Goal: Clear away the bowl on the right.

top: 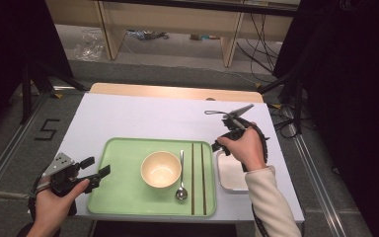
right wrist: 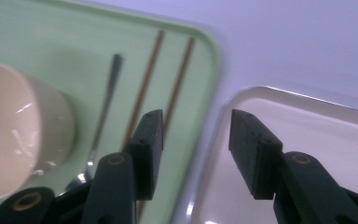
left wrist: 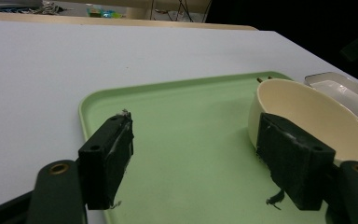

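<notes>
Two grippers, both empty. Left gripper [top: 94,170] sits at the near left of the table [top: 128,118], held by the person's left hand [top: 54,202], jaws pointing right over the left edge of the green tray [top: 123,192]. Jaws wide apart, nothing between them; in the left gripper view the left gripper [left wrist: 200,163] frames bare green tray [left wrist: 186,130] floor, and the right jaw sits just in front of the cream bowl [left wrist: 307,116], contact not clear.

Right gripper [top: 218,146] is at the right, held by the right hand [top: 249,148], above the gap between the tray's right rim and the white dish [top: 229,177]. In the right gripper view the right gripper [right wrist: 196,140] has jaws apart, gripping nothing: one jaw over the tray [right wrist: 37,28] edge near the chopsticks [right wrist: 168,79], the other over the white dish [right wrist: 317,135].

Cream bowl [top: 161,169] stands upright, mid tray. Spoon [top: 181,177] lies just right of it, bowl end near, handle pointing far. Chopsticks [top: 198,177] lie parallel right of the spoon, running near to far, slightly apart from each other. White dish sits on the table just right of the tray, partly covered by the right hand and sleeve [top: 271,202].
</notes>
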{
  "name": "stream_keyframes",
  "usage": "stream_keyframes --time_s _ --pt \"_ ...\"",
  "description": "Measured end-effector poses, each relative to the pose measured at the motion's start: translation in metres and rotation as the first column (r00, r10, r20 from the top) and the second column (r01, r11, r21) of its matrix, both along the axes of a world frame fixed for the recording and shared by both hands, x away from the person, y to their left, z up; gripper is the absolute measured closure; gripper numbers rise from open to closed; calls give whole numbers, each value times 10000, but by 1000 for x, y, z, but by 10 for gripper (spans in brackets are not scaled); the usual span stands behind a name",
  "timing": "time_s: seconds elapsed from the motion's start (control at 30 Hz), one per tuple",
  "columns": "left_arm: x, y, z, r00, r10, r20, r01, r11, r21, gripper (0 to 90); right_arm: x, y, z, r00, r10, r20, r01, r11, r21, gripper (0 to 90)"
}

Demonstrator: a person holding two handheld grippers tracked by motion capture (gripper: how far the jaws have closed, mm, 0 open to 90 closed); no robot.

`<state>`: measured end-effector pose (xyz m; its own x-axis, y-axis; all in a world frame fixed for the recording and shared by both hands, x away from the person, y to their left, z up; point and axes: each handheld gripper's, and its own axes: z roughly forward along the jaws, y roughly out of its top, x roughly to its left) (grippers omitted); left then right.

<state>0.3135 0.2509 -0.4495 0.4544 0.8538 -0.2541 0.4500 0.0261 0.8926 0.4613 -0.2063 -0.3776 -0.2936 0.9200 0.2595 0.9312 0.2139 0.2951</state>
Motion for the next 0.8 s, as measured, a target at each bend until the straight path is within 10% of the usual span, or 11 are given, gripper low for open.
stream_keyframes --time_s 0.2,0.4,0.8 --pt "1 0 0 10000 40 -26 -40 10000 10 270 2 -38 -10 9914 -1249 -388 1246 9922 -107 566" --pt "2 -1 0 10000 51 -56 -51 10000 21 270 7 -63 -22 9959 -895 129 902 9931 -749 570" --pt "1 0 0 9999 144 -56 -144 9999 -38 270 7 -78 -30 9796 -1951 -481 1842 9674 -1739 573"
